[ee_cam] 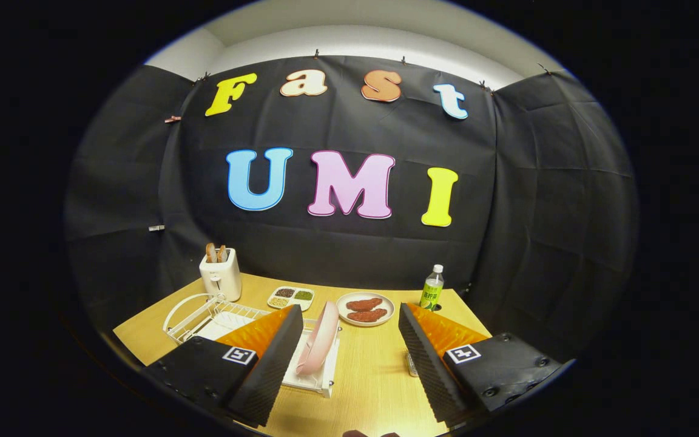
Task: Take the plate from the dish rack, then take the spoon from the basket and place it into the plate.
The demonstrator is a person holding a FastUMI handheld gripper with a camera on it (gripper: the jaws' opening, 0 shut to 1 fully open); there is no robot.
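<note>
Claw (346, 364) spread wide and holding nothing, hanging above the near edge of the wooden table (374, 376) as I line up on the first step of the job: getting the plate out of the dish rack. The pink plate (319, 340) stands on edge in the white dish rack (216, 318), just ahead of my left finger and inside the gap between the two fingers. It leans a little, its rim running from the near side of the rack up and away toward the far edge of the table, so its long line points roughly away from me and I see it almost edge-on. I judge nothing of the task done yet. My next move, as I read it, calls for easing forward and slightly left, turning the fingers to straddle the thin rim, then closing and lifting it straight up clear of the wires. The spoon's basket I cannot make out; a small object just beside my right finger is too hidden to name. Beyond the rack, along the far edge: a white toaster (221, 276) at the far left, a sectioned dish (290, 297), a white plate of red food (365, 309), and a green bottle (432, 289) toward the far right corner.
</note>
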